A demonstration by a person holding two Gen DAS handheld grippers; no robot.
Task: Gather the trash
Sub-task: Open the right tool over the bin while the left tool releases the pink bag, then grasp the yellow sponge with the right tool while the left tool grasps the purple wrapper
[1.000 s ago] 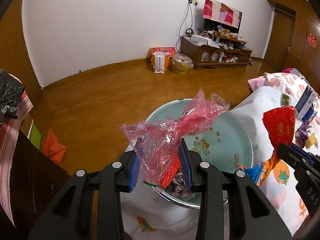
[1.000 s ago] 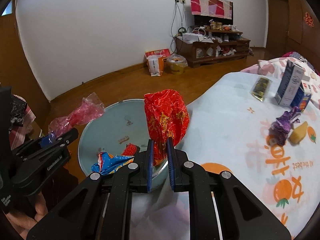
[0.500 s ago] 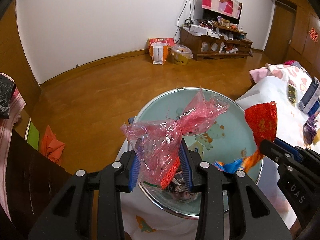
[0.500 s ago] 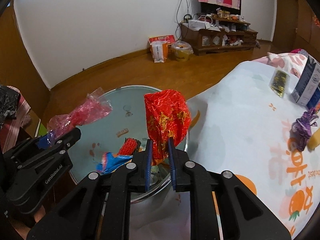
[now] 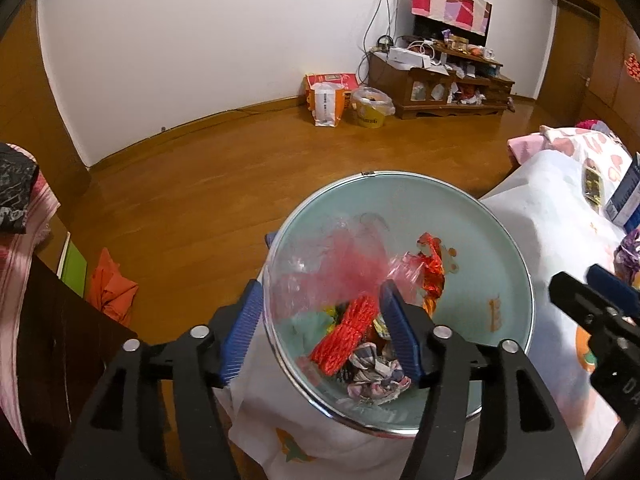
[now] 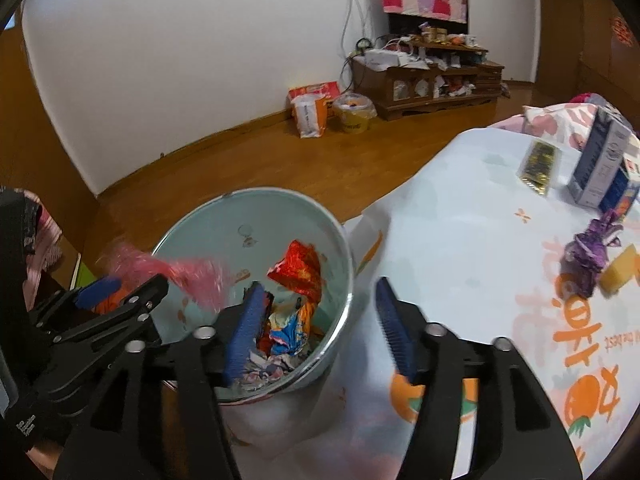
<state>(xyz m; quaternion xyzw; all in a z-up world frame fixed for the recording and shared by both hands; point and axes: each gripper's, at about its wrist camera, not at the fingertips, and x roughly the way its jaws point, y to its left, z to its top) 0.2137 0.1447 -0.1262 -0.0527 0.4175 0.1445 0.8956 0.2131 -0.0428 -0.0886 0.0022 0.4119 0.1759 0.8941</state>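
Pale teal bin (image 5: 472, 216), red wrapper (image 6: 300, 268), pink bag (image 5: 344, 256).

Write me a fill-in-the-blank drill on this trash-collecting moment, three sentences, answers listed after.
1. The crumpled red foil wrapper is dropping into the round pale-green metal ____.
2. Both the left tongs and the right tongs have just been opening, and their jaws now stand ____.
3. On the white orange-print tablecloth, the crumpled purple wrapper lies right beside a small ____ block.

Missing words: bin; open; yellow
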